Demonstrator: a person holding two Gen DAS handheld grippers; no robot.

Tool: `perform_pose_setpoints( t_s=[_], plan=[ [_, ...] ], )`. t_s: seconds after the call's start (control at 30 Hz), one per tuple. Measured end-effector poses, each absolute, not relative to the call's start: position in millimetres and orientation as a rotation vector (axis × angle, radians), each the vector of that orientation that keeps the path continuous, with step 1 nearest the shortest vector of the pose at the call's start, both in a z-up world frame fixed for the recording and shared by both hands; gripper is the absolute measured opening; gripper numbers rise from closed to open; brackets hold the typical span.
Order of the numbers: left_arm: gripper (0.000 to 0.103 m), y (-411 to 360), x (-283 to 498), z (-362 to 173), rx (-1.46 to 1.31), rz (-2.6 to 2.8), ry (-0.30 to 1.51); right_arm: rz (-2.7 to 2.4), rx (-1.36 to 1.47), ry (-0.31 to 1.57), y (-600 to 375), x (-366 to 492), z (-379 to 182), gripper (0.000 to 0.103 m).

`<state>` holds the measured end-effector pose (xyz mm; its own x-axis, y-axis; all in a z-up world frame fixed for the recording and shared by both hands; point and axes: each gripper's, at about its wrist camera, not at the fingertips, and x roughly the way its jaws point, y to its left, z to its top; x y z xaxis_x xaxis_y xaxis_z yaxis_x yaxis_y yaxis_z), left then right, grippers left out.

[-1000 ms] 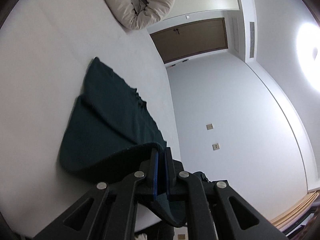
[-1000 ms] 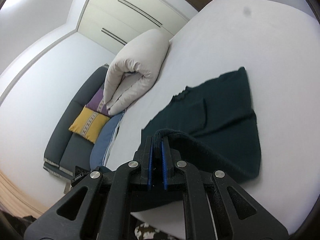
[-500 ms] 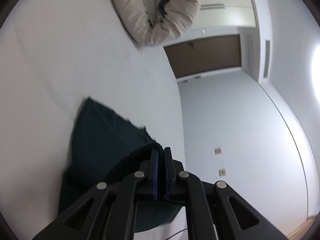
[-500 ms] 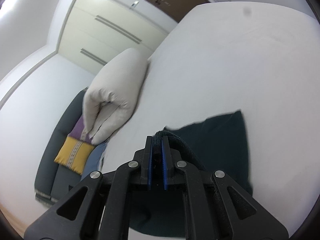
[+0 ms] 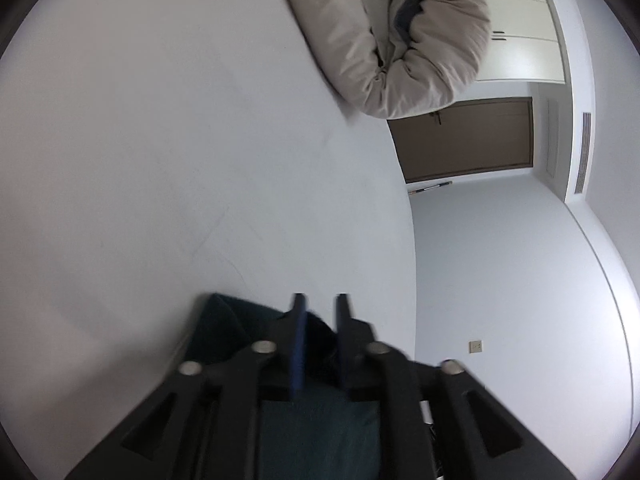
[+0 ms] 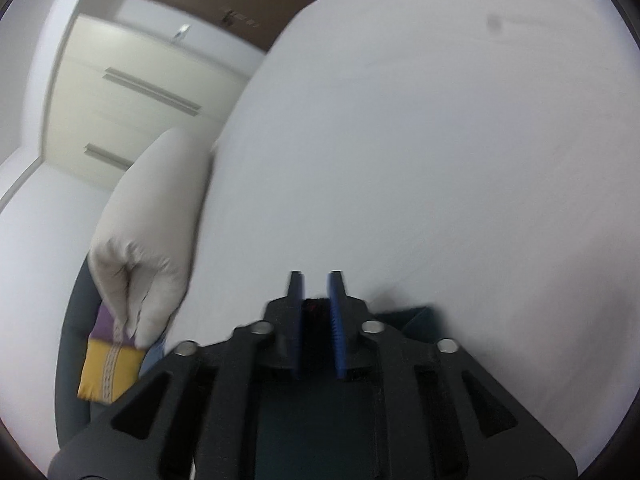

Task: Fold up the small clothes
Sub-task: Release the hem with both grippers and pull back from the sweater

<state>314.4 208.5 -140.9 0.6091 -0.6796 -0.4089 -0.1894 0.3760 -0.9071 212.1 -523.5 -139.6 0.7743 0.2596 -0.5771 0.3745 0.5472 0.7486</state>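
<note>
The dark green garment (image 5: 240, 332) lies on the white bed (image 5: 160, 160), at the near edge of both wrist views and mostly hidden under my two tools. In the left wrist view its far corner shows just left of the fingers, and more of the cloth fills the gap low in the frame. In the right wrist view only a small dark corner (image 6: 416, 318) shows, just right of the fingers.

My left tongs (image 5: 321, 304) are opening — a clear gap stands between the blue pads, with dark cloth lying low in it; the pads no longer press on it. My right tongs (image 6: 316, 280) are opening likewise: the pads stand apart, a dark fold of cloth sits between them near their base, and I cannot tell whether it touches either pad.

Farther out, a folded beige duvet (image 5: 392, 36) rests on the bed's far end. Beyond it I see a brown door (image 5: 468, 140) and pale wardrobe fronts (image 6: 132, 92). In the right wrist view a dark sofa (image 6: 70, 380) carries a yellow-and-purple cushion (image 6: 108, 368), beside the bed.
</note>
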Motion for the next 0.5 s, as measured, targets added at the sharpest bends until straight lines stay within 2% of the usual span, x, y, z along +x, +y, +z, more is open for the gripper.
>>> perform_pose_setpoints(
  t_s=[0.03, 0.07, 0.1, 0.13, 0.27, 0.5],
  plan=[
    [0.028, 209, 315, -141, -1.176, -0.382, 0.899, -0.083, 1.024, 0.718, -526, 216, -143, 0.041],
    [0.039, 208, 315, -139, -1.166, -0.388, 0.895, -0.092, 1.015, 0.706, -526, 216, -143, 0.048],
    [0.050, 209, 314, -136, -1.148, -0.389, 0.894, -0.093, 0.986, 0.696, -525, 216, -140, 0.047],
    [0.052, 208, 314, -134, -1.139, -0.387, 0.893, -0.092, 0.948, 0.695, -522, 215, -137, 0.047],
    [0.052, 209, 297, -120, -1.077, -0.412, 0.889, -0.089, 0.825, 0.718, -509, 205, -125, 0.047],
    [0.052, 190, 224, -108, -0.788, -0.396, 0.936, -0.077, 0.630, 0.739, -481, 172, -107, 0.047]
  ],
)
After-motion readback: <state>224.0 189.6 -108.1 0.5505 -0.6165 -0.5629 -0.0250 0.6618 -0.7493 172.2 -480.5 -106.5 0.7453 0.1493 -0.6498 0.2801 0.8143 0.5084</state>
